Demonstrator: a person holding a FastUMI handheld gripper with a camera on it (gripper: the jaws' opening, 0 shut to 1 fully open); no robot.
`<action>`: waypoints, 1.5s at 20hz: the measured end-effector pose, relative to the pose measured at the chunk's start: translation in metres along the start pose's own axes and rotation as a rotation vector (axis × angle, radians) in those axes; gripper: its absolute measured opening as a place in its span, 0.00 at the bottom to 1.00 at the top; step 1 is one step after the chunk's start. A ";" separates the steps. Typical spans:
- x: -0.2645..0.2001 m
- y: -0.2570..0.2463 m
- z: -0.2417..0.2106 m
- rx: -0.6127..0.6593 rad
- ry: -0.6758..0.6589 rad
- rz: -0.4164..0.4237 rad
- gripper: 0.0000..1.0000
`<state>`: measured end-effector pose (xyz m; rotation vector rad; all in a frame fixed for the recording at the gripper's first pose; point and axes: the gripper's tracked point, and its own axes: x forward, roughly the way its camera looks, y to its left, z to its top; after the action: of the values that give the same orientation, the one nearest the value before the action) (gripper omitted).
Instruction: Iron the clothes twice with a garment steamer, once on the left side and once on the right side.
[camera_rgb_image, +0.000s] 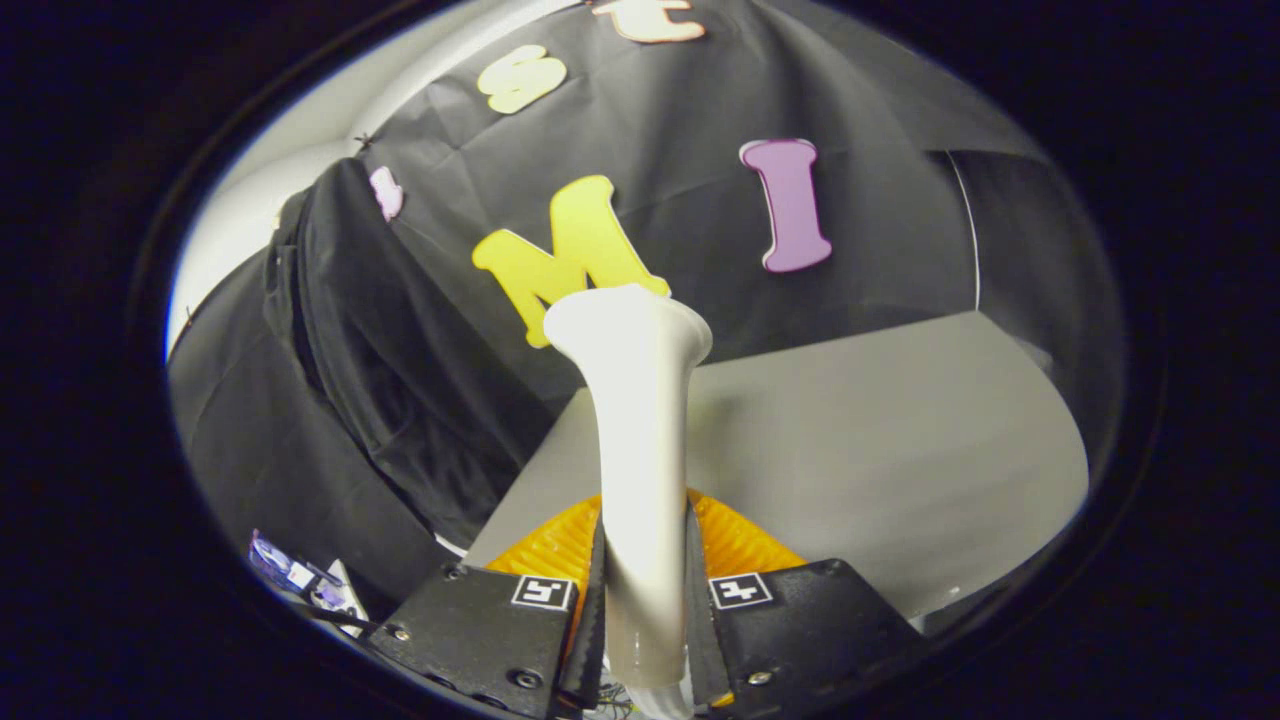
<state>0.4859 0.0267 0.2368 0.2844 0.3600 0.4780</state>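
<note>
Jaws grip the steamer (640, 450) firmly; its head should swing toward the garment (370, 380) at frame left, staying flat through each pass.

This is a staged recording booth, not a lived-in home. Black cloth (880, 130) is draped all round as the wall, creased and pinned up, with a pale plain surface showing past its upper edge (whether ceiling or wall cannot be told). A bare grey desk (900, 450) stands against the cloth, with no household clutter on it. A dark garment (390, 380) hangs in front of the backdrop beside the desk. Square printed tracking markers (742, 590) on the rig mark it as a data-collection setup.
</note>
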 end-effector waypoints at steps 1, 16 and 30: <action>-0.005 0.014 0.002 -0.021 -0.021 0.000 0.36; -0.080 0.241 0.028 -0.205 -0.359 -0.203 0.36; -0.015 0.371 0.084 -0.343 -0.488 -0.327 0.36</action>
<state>0.3610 0.3196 0.4448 0.0005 -0.1541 0.1319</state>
